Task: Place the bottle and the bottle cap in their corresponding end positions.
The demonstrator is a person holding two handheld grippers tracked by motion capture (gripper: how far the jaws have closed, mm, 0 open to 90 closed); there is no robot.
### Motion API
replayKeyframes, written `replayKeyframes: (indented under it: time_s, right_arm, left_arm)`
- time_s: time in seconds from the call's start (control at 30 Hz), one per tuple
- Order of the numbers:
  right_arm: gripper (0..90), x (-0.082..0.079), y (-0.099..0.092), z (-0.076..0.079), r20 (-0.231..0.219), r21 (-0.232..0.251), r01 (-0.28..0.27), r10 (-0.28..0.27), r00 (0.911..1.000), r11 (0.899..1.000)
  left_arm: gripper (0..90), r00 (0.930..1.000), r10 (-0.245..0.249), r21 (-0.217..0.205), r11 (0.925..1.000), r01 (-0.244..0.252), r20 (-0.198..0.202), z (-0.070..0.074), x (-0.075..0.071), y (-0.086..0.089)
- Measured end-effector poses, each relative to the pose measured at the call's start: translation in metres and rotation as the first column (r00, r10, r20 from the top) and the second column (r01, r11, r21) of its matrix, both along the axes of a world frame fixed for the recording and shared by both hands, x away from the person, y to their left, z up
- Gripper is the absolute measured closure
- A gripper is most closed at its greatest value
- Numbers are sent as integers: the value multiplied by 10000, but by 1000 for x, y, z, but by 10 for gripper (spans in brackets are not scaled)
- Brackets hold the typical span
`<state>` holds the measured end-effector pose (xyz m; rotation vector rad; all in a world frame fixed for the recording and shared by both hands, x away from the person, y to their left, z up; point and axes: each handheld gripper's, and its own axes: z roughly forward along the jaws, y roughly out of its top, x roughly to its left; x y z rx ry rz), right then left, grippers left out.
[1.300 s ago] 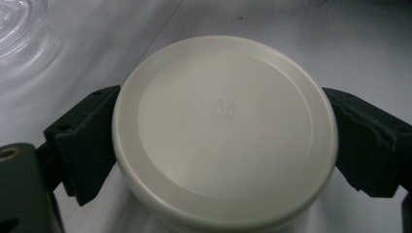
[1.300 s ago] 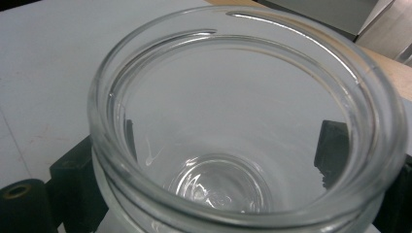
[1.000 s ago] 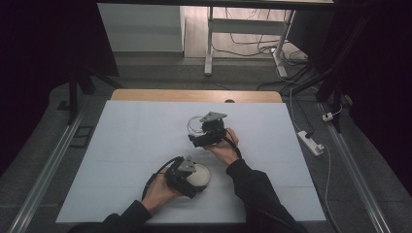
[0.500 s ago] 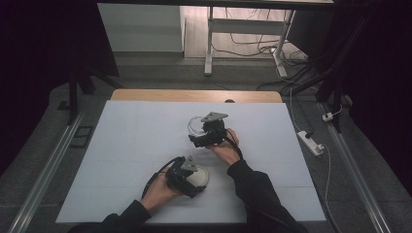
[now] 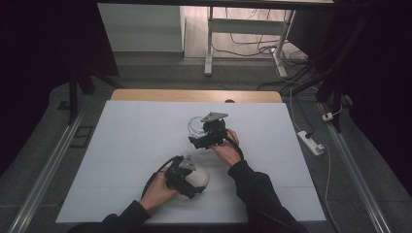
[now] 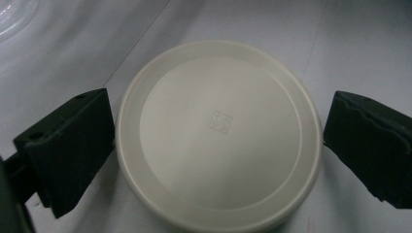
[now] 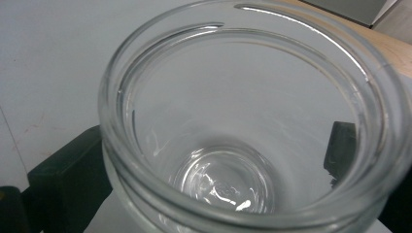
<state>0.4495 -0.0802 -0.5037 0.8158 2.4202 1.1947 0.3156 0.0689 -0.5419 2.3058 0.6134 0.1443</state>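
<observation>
High view: glass jar (image 5: 197,127) stands upright near the middle of the tabletop (image 5: 121,145), slightly toward the far edge. Right gripper (image 5: 206,138) sits against the jar's near-right side. Cream lid (image 5: 198,176) lies flat closer to the near edge, w/ the left gripper (image 5: 187,178) on top of it. The jar lies up and slightly right of the lid, i.e. toward the far edge; the two are apart, w/ bare tabletop between. The left gripper is the nearer one to the lid; the right is the nearer one to the jar.

Left gripper view: lid (image 6: 218,133) lies flat, round, no long axis, so approach angle around it is free. Left gripper (image 6: 218,145) is spread wide, one jaw each side of the lid. Left jaw is at or just touching the rim; right jaw is just beside it, w/ a thin gap. Not clamped yet. A clear edge at the upper-left corner is prob. the jar (image 6: 14,17).

Right gripper view: jar (image 7: 248,121) mouth open, empty, axis vertical. Right gripper straddles the jar body: one jaw is outside the wall at lower left, the other is seen through the glass at right. Looks closed onto the jar and steadying it.

Judgement: next move is to close on the lid, lift, and carry it toward the far edge onto the jar mouth, keeping the lid level.
</observation>
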Motion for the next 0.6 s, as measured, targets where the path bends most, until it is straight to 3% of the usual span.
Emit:
replayKeyframes:
  time_s: [0.6]
  right_arm:
    - [0, -13, -13, 7, -217, 140, 64, -61, 9997, 9999]
  left_arm:
    - [0, 9996, 272, -401, 9988, -271, 36, 13, -6, 15]
